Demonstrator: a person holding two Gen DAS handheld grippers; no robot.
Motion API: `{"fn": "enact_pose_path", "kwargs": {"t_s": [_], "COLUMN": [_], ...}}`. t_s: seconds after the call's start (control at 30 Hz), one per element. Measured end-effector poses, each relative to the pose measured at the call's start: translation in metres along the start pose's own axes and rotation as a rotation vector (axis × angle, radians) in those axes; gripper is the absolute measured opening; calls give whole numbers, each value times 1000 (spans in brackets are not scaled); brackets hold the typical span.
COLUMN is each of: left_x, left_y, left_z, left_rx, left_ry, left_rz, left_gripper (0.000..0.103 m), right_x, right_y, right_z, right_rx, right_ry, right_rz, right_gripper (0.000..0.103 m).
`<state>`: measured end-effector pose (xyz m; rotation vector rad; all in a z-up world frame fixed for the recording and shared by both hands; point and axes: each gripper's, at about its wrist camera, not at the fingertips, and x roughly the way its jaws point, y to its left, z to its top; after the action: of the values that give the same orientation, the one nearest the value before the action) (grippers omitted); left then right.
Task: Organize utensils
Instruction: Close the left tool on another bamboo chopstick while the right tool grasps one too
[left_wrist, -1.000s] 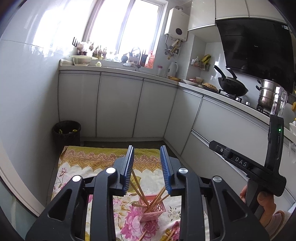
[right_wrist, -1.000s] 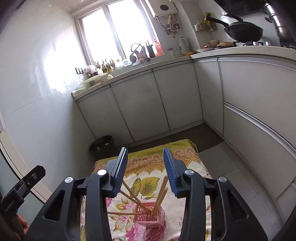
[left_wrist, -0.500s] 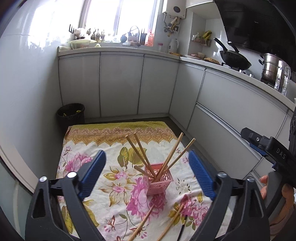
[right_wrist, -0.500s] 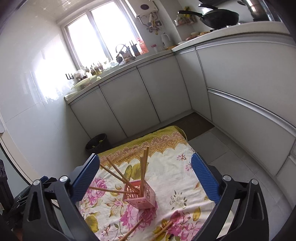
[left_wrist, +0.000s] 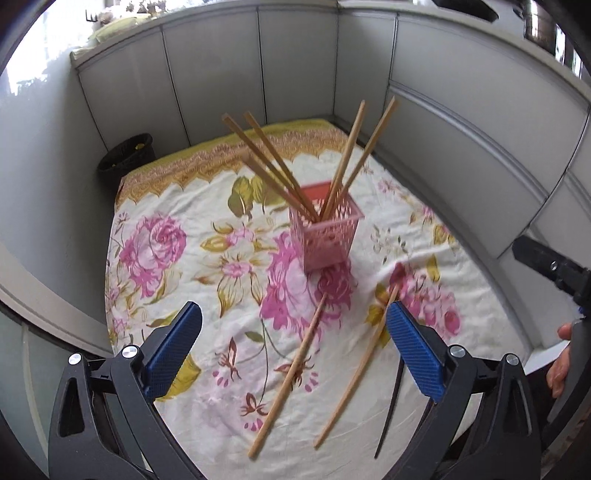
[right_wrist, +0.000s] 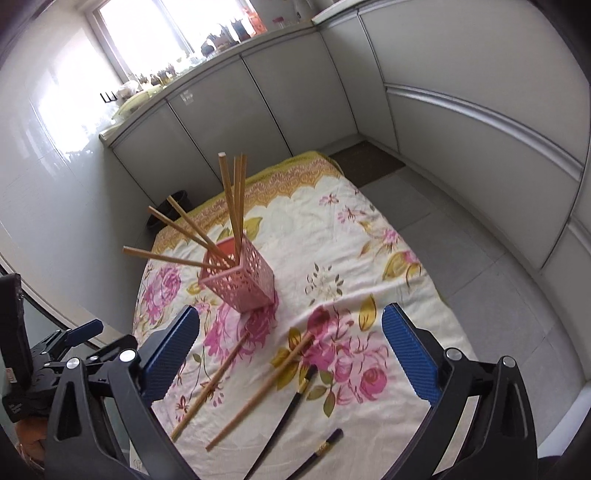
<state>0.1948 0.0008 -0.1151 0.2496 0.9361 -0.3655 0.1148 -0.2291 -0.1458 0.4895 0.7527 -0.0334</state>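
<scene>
- Since the earlier frames both your grippers have dropped toward the floral cloth (left_wrist: 177, 266) and tipped downward; the window has slid out of the left view
- Your left gripper (left_wrist: 293, 338) is spread wide, nothing between its pads; 2 loose wooden chopsticks (left_wrist: 288, 373) lie on the cloth below it
- Your right gripper (right_wrist: 290, 345) is spread wide too, empty; 2 dark chopsticks (right_wrist: 284, 421) lie near it
- The pink holder (right_wrist: 240, 280) stands upright mid-cloth, chopsticks fanned out inside

No words, brand names or numbers can be read anywhere here; a small mark on one far cabinet door (right_wrist: 187, 96) is too blurred.
</scene>
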Motion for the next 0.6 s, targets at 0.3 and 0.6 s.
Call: {"fn": "enact_pose_path", "kwargs": {"t_s": [0.3,0.6], "left_x": [55,120], "left_y": [4,-10], "left_z": [-47,-21], "left_rx": [81,97], "left_ry": [250,311], "left_rz": [51,-1], "left_gripper": [96,53], "right_x": [18,35], "right_y": [-31,-53], "right_z": [-44,-52], "right_rx": [87,161], "right_ry": [178,282], "right_rz": [27,35], "right_gripper": [96,96]}}
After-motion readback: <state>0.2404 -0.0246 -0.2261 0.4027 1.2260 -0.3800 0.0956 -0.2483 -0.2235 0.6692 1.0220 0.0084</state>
